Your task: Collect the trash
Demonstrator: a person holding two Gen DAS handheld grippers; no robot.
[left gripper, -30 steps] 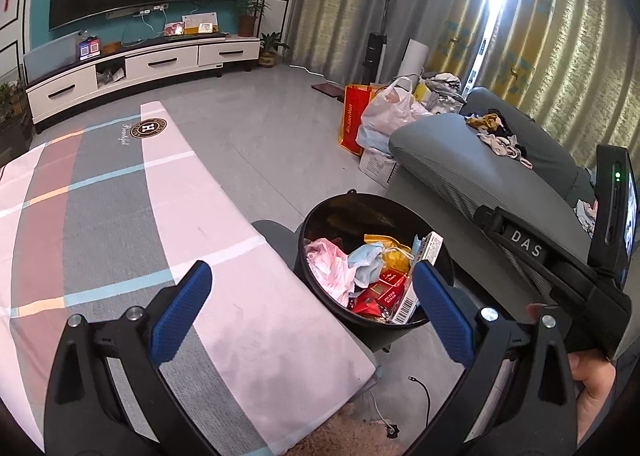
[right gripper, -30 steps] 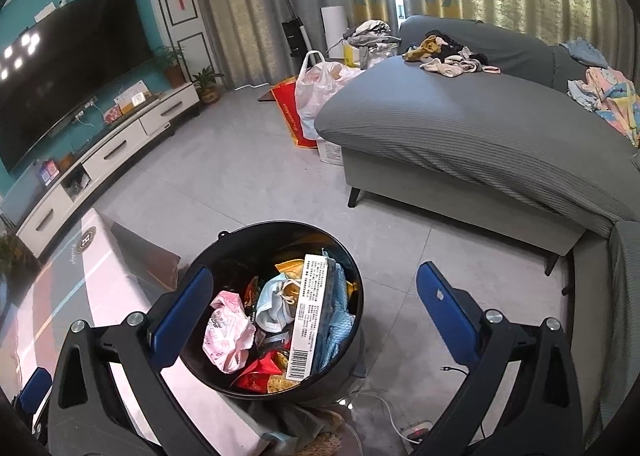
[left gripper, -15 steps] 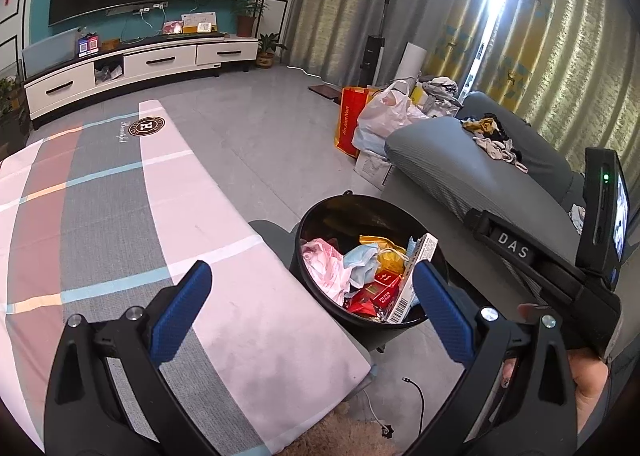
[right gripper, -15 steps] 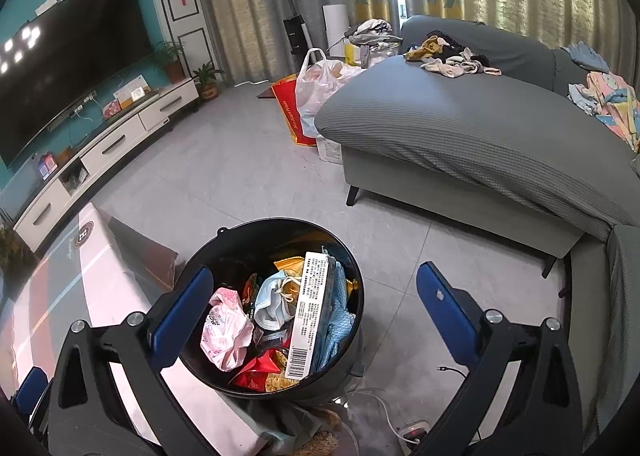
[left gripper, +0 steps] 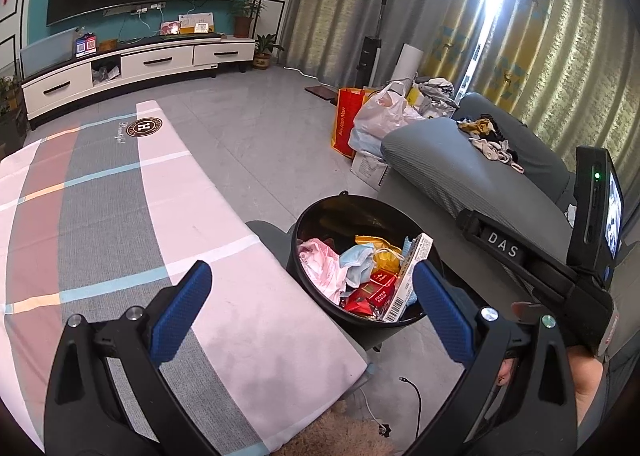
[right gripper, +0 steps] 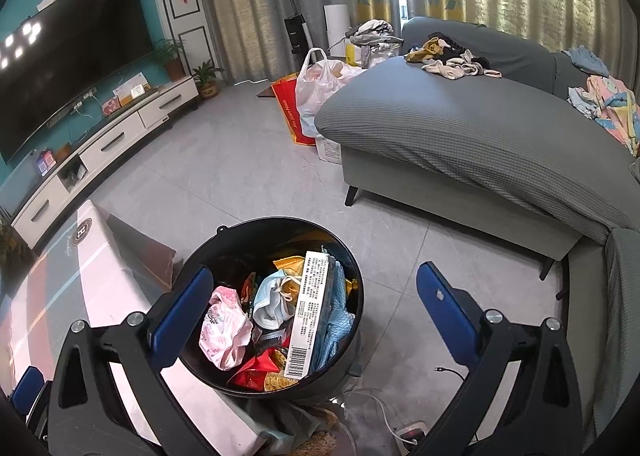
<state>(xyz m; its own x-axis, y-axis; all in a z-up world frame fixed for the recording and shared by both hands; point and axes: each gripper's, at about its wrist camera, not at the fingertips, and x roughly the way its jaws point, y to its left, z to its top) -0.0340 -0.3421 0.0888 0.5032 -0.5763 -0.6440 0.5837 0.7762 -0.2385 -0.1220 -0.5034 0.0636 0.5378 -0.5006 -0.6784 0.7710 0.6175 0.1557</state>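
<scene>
A round black trash bin (left gripper: 320,211) (right gripper: 224,248) stands on the grey floor beside the striped table. It holds a pink wrapper (left gripper: 322,268) (right gripper: 224,326), a blue face mask (left gripper: 356,262) (right gripper: 272,298), red packets (left gripper: 370,292) and a long white barcoded box (left gripper: 412,276) (right gripper: 310,308). My left gripper (left gripper: 316,304) is open and empty above the table's corner, the bin between its blue fingers. My right gripper (right gripper: 316,304) hangs open and empty over the bin. In the left wrist view the right gripper's body (left gripper: 560,276) shows, held by a hand.
The striped cloth-covered table (left gripper: 100,215) (right gripper: 92,280) fills the left. A grey sofa (right gripper: 480,143) with scattered clothes stands right of the bin. A red bag (left gripper: 344,119) and a white plastic bag (right gripper: 316,91) sit by the sofa's end. Cables and a power strip (right gripper: 408,430) lie on the floor.
Both grippers have drawn back and up a little from the bin. Both stay open and empty; the bin's contents have not moved.
</scene>
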